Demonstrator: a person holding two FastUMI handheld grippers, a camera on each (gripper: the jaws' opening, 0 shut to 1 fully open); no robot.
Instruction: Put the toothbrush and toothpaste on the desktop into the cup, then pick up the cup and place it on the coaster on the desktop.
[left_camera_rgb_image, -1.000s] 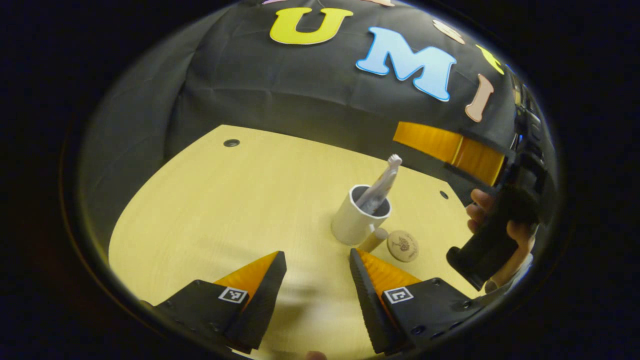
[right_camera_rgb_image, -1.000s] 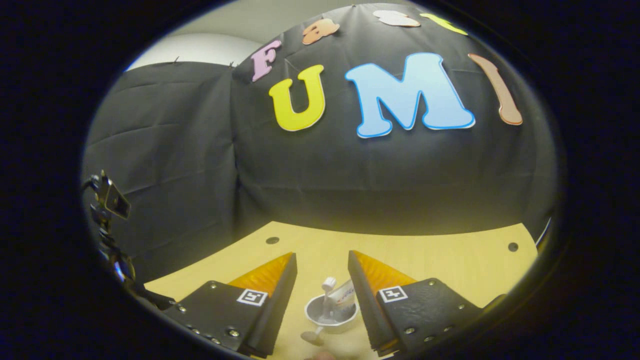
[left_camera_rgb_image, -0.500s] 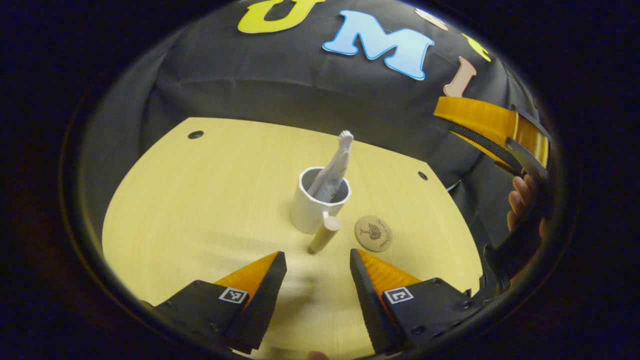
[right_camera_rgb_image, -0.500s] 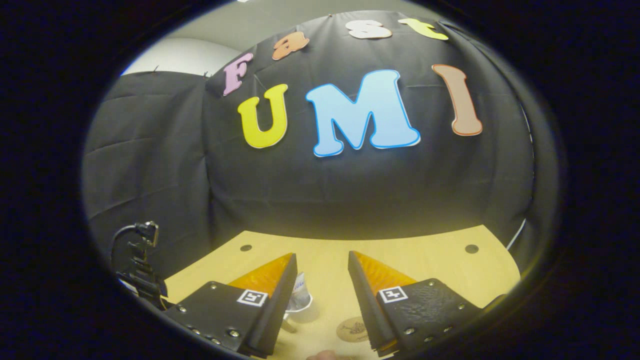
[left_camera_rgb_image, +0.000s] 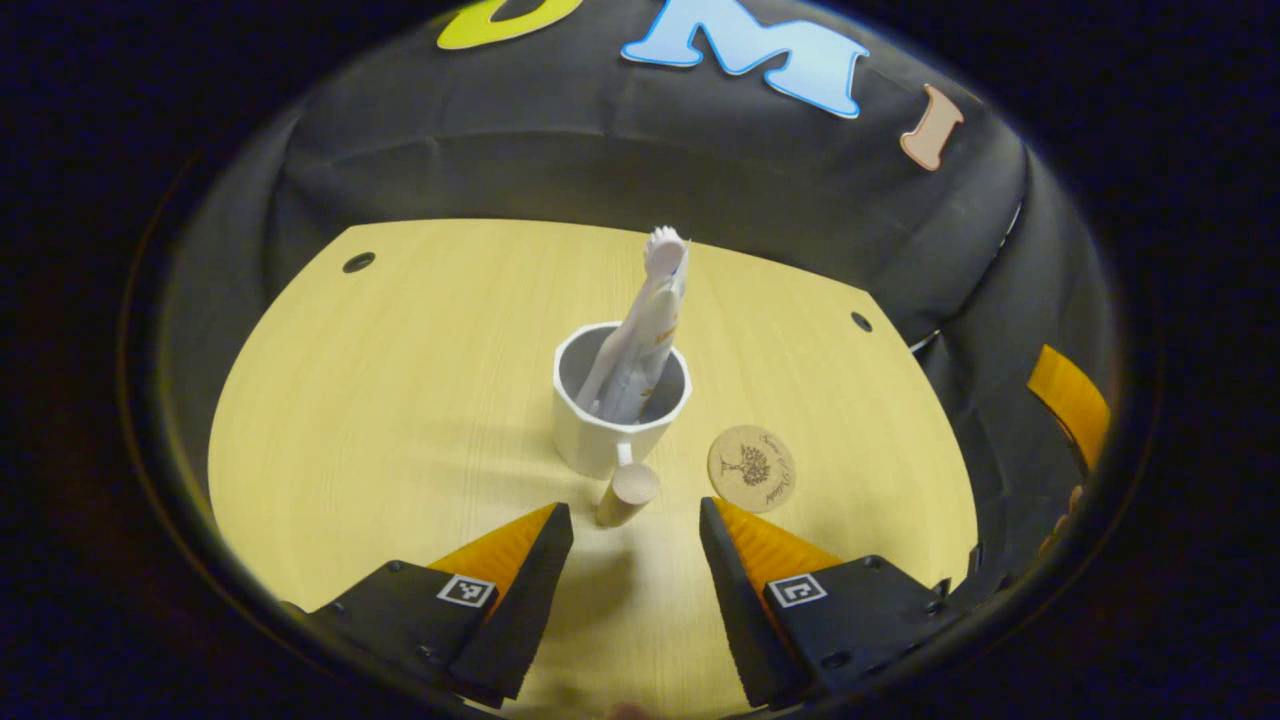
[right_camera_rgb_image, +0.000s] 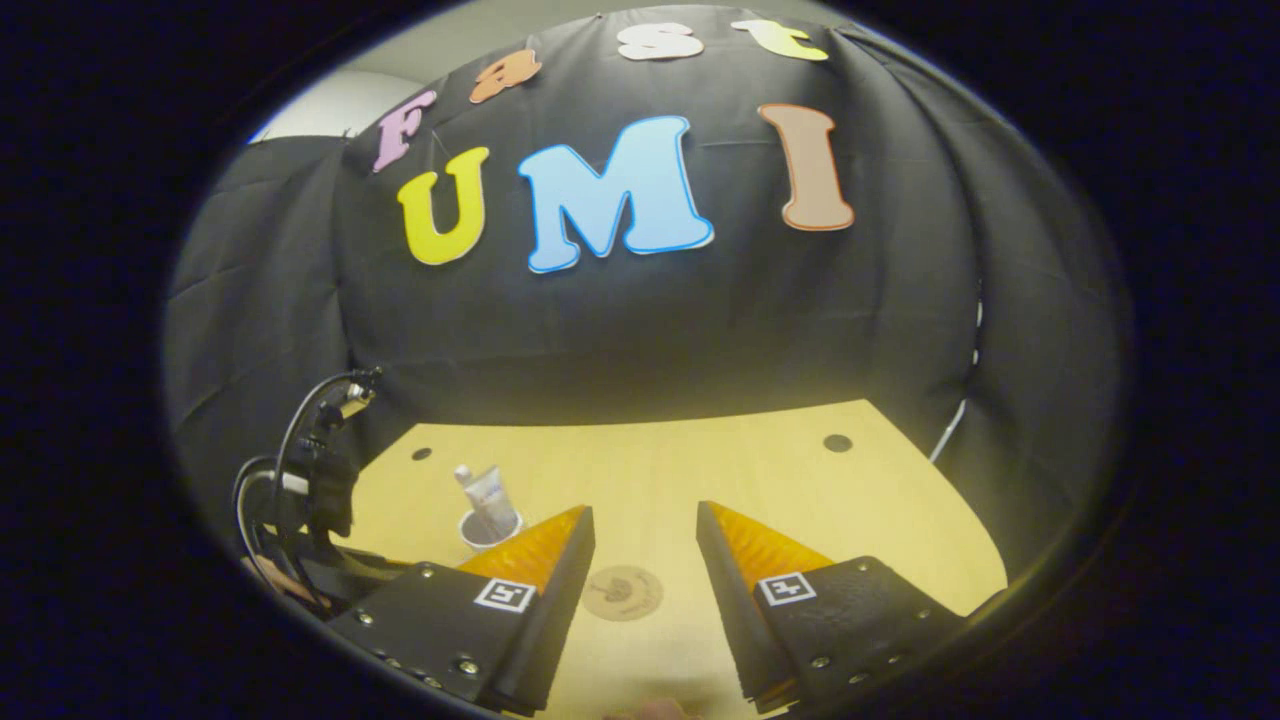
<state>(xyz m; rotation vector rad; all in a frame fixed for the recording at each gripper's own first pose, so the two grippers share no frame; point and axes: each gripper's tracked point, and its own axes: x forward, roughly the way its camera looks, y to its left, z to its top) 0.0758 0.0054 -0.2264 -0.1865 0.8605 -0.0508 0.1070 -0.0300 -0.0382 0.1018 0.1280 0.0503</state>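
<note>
My left hand-held gripper (left_camera_rgb_image: 625, 545) is wide open near the cup (left_camera_rgb_image: 618, 412). My right hand-held gripper (right_camera_rgb_image: 645, 570) is open too, above the coaster (right_camera_rgb_image: 622, 593).

White cup (left_camera_rgb_image: 612, 425) w/ toothbrush (left_camera_rgb_image: 662, 252) & toothpaste (left_camera_rgb_image: 645, 350) inside (handle facing near); coaster (left_camera_rgb_image: 752, 468) just right; left gripper (left_camera_rgb_image: 628, 570) spread, empty.
</note>
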